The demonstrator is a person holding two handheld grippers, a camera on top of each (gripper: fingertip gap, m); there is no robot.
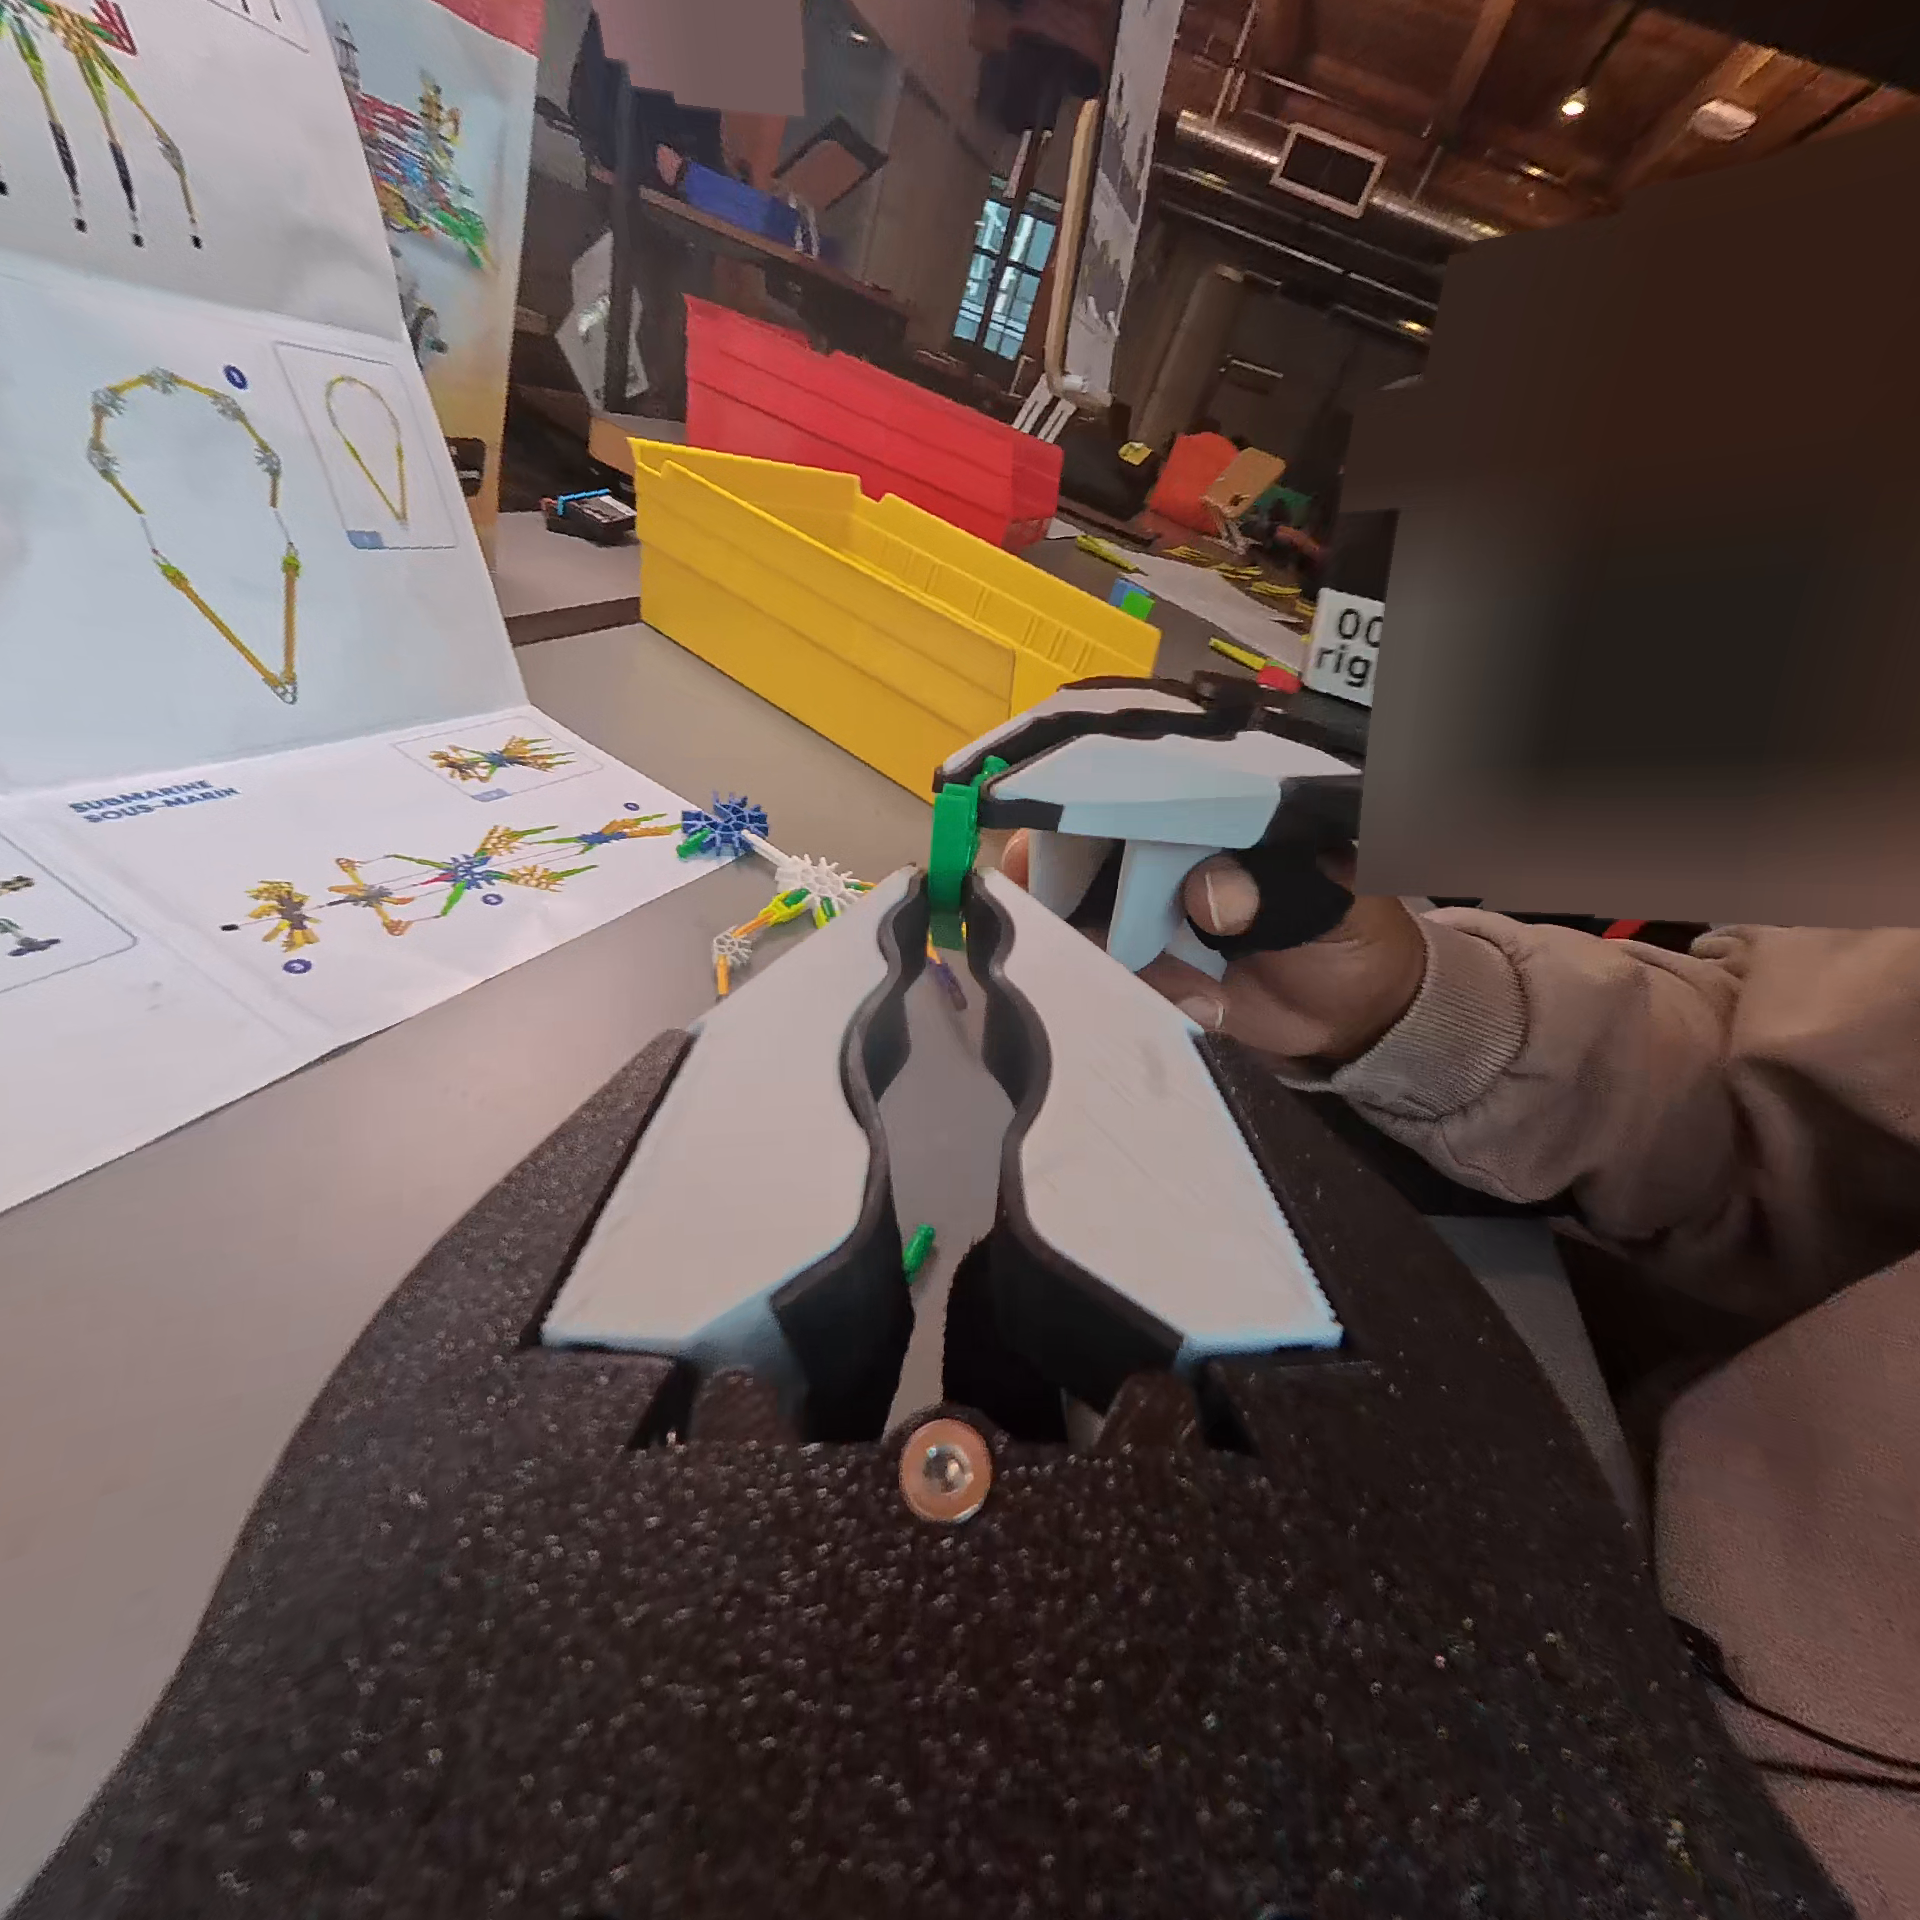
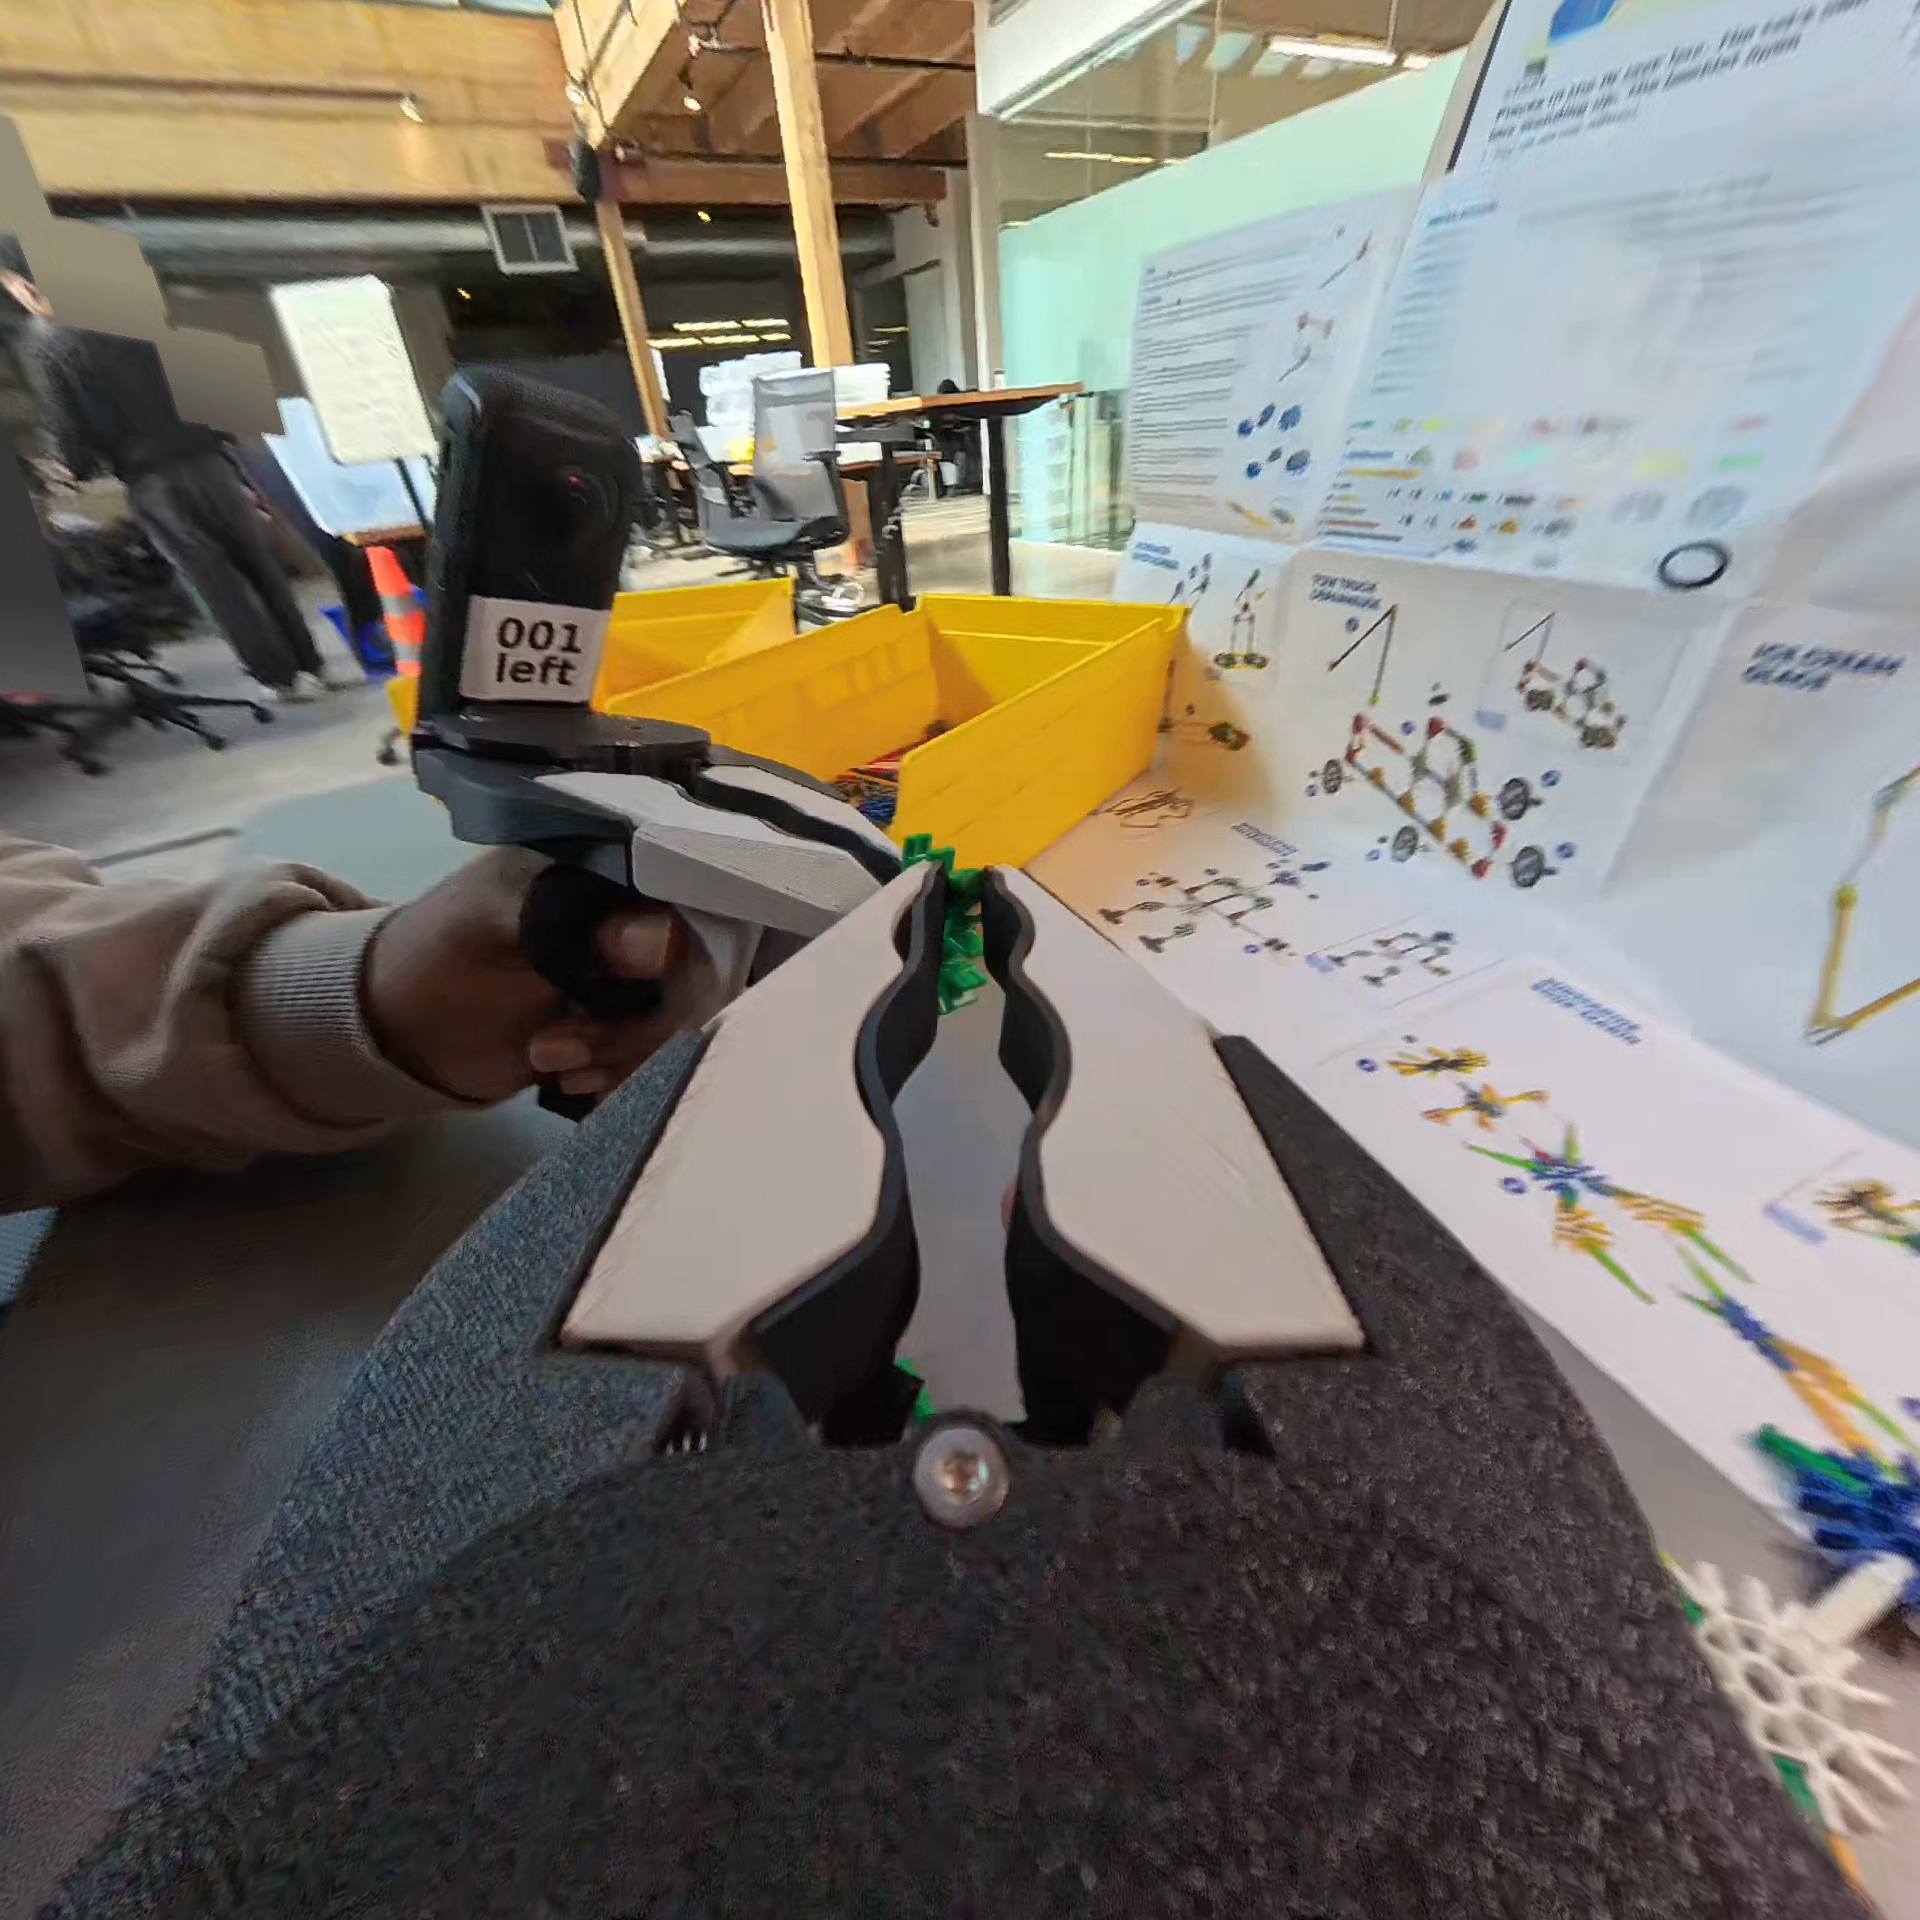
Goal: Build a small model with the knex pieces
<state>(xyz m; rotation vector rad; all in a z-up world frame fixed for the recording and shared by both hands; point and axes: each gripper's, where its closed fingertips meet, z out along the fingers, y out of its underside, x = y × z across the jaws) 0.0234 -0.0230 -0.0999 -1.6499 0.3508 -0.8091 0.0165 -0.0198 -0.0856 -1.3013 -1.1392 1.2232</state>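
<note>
Grey tabletop (image 1: 312,1195): hand-held grippers tip-to-tip, green pc (image 1: 951,831).

We see the left gripper (image 1: 940,883) with smooth matt grey plastic fingers (image 1: 769,1122) lined in black rubbery padding, on a rough, grainy black body with a shiny metal screw (image 1: 943,1473). Pinched at its tips is a glossy green plastic piece (image 1: 951,831), which the right gripper (image 2: 961,894), of the same make, also clamps. Left of our left gripper lies a smooth printed paper sheet (image 1: 260,914); ahead stands a glossy yellow plastic bin (image 1: 831,613). Beside it, a soft knitted cloth sleeve (image 1: 1538,1060).
</note>
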